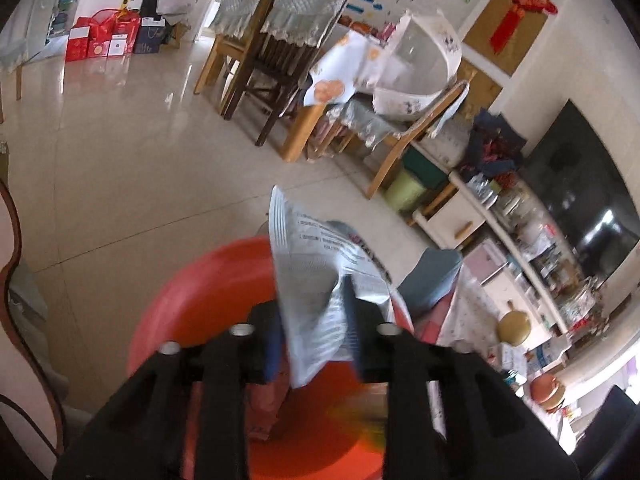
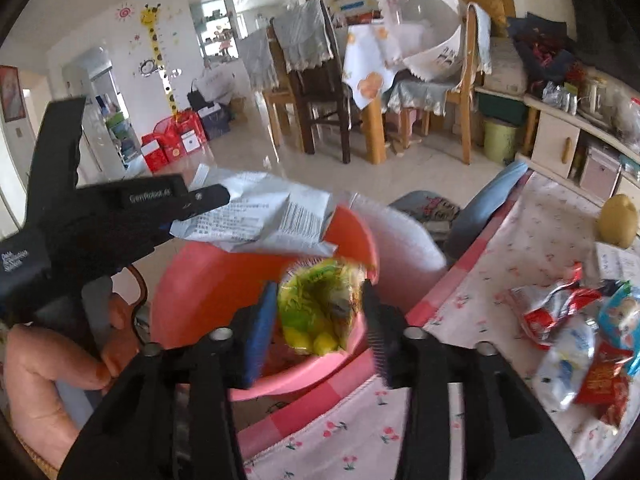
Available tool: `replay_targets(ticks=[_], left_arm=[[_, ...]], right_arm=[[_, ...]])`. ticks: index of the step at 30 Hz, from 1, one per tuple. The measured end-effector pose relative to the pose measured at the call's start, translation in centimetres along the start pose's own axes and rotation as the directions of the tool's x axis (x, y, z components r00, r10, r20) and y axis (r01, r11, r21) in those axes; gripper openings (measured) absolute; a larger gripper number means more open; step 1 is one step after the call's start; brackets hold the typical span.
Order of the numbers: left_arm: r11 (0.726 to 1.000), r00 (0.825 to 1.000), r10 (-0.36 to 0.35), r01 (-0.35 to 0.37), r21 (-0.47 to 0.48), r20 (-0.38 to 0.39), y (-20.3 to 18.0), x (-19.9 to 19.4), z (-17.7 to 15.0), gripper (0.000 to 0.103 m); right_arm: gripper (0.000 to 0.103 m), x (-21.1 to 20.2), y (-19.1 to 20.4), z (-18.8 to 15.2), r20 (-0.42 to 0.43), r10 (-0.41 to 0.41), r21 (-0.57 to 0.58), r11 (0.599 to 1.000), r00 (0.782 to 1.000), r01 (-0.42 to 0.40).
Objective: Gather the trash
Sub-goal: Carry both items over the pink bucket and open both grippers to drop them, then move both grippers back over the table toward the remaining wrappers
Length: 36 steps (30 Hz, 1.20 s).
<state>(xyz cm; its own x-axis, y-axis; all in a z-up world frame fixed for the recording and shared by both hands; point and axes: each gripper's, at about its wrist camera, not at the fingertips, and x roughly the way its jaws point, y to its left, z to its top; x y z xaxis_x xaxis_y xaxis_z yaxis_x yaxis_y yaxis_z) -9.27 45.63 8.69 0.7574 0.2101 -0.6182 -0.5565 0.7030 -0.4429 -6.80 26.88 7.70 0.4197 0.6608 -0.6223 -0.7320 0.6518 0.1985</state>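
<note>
A pink-red basin (image 1: pixel 192 304) (image 2: pixel 192 280) sits at the edge of a table with a pink flowered cloth (image 2: pixel 500 280). Above it my left gripper (image 1: pixel 312 296) (image 2: pixel 204 208) has its jaws apart, and a silver-white printed wrapper (image 1: pixel 308 248) (image 2: pixel 260 216) stands loosely between the fingers. My right gripper (image 2: pixel 319 292) is over the basin too, jaws wide. A blurred yellow-green snack packet (image 2: pixel 316 308) sits in the gap between its pads, not squeezed. In the left wrist view a yellow blur (image 1: pixel 360 420) shows low inside the basin.
Several red, blue and silver snack wrappers (image 2: pixel 560 312) lie on the cloth at the right, with a yellow round object (image 2: pixel 618 220) behind them. A person's hand (image 2: pixel 48 360) holds the left gripper. Chairs and a dining table (image 2: pixel 320 80) stand beyond across tiled floor.
</note>
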Motion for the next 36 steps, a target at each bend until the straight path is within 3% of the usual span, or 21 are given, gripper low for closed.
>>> replay_targets(ticks=[1, 6, 16, 20, 23, 30, 36], left_arm=[[1.000, 1.000, 0.012, -0.012, 0.014, -0.003, -0.3, 0.1, -0.1, 0.046], [0.997, 0.999, 0.044, -0.046, 0.069, 0.025, -0.9, -0.4, -0.6, 0.062], [0.978, 0.991, -0.028, 0.001, 0.208, 0.128, -4.7, -1.4, -2.3, 0.074], [0.952, 0.969, -0.129, 0.061, 0.301, 0.212, -7.1, -2.4, -3.3, 0.081], [0.925, 0.957, -0.191, 0.100, 0.367, 0.221, -9.0, -2.7, -4.4, 0.083], [0.873, 0.958, -0.229, 0.122, 0.472, 0.175, -12.8, -2.5, -6.4, 0.083], [0.831, 0.971, -0.195, 0.089, 0.549, 0.137, -15.2, -2.3, -8.3, 0.083]], right_arm=[[0.077, -0.1, 0.0, -0.3, 0.009, -0.006, 0.006, 1.000, 1.000, 0.006], [0.088, -2.1, -2.0, -1.8, 0.024, -0.058, 0.036, 0.998, 0.998, 0.057], [0.089, -6.9, -5.5, -5.4, 0.032, -0.162, 0.082, 0.984, 0.986, 0.159], [0.091, -9.2, -6.8, -6.8, 0.059, -0.196, 0.112, 0.976, 0.979, 0.189], [0.093, -11.0, -7.8, -7.7, 0.088, -0.220, 0.124, 0.970, 0.972, 0.209], [0.098, -14.7, -9.4, -9.0, 0.140, -0.296, 0.090, 0.954, 0.945, 0.285], [0.098, -16.6, -10.8, -10.1, 0.135, -0.357, 0.106, 0.933, 0.924, 0.345]])
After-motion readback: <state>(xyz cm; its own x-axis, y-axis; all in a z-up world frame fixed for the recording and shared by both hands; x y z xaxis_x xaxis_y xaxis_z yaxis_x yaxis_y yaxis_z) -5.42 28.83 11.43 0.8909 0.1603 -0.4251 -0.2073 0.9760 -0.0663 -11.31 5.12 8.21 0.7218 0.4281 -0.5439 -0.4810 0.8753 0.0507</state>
